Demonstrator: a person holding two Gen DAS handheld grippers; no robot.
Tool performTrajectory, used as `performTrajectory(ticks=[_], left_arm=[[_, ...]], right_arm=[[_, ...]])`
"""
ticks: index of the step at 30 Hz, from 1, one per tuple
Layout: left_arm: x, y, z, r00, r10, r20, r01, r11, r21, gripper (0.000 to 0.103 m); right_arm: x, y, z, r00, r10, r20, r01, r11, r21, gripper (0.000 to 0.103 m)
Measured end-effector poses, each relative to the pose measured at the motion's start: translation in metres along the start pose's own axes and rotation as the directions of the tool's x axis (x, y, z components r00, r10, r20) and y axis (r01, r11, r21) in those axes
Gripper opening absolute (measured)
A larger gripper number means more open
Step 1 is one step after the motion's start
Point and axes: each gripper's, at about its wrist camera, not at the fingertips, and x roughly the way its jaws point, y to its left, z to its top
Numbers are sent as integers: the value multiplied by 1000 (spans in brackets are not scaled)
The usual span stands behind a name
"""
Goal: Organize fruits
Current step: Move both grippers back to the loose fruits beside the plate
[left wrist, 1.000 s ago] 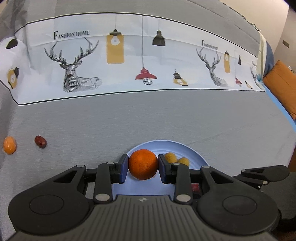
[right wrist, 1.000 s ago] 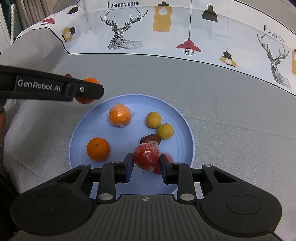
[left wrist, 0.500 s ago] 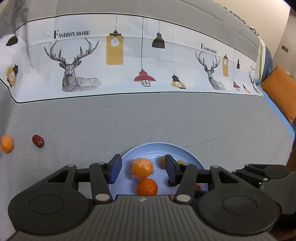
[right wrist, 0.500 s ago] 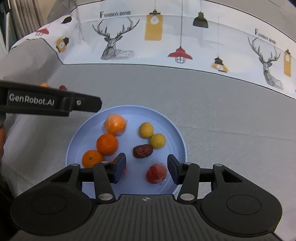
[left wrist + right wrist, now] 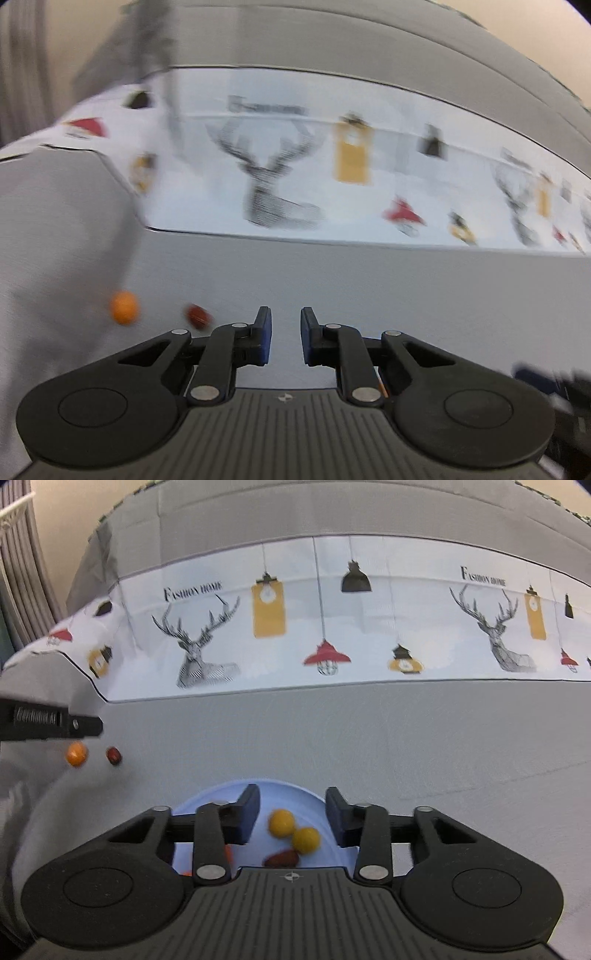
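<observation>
Between picks: both empty. Left hand-held gripper (image 5: 285, 334) narrow gap, holding nothing, aimed at gray bed (image 5: 406, 295); small orange fruit (image 5: 124, 312) and red date (image 5: 198, 316) lie loose lower left of frame. Right hand-held gripper (image 5: 291, 818) wide over blue plate (image 5: 207, 805) holding yellow fruits (image 5: 282, 822). Next move probably: left widens, shifts left onto date.
</observation>
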Motion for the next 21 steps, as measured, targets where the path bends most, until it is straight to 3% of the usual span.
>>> performTrajectory(ticks=[3,7,10,11,13,15,21], left_arm=[[10,20,27,997,72,20,-71,995,-73,19],[37,44,36,977,204,70,-199,977,-73,20],[69,61,33,953,303,-18,-304,948,-97,22],[75,65,33,946,322,-27,-323,940,-106,26],[87,71,35,922,385,-46,-388,916,-105,49],[98,78,37,917,392,-70,-398,910,-118,56],[135,99,30,887,416,-199,-445,886,-130,56]], right_arm=[[0,8,1,999,31,18,-31,999,-6,36],[4,22,2,997,79,19,-78,996,-39,36],[9,35,3,993,114,8,-113,991,-66,36],[11,40,3,991,130,2,-130,989,-72,36],[14,48,3,988,153,-10,-153,985,-82,36],[18,56,3,984,175,-20,-176,981,-87,36],[28,78,1,973,223,-55,-227,968,-105,36]])
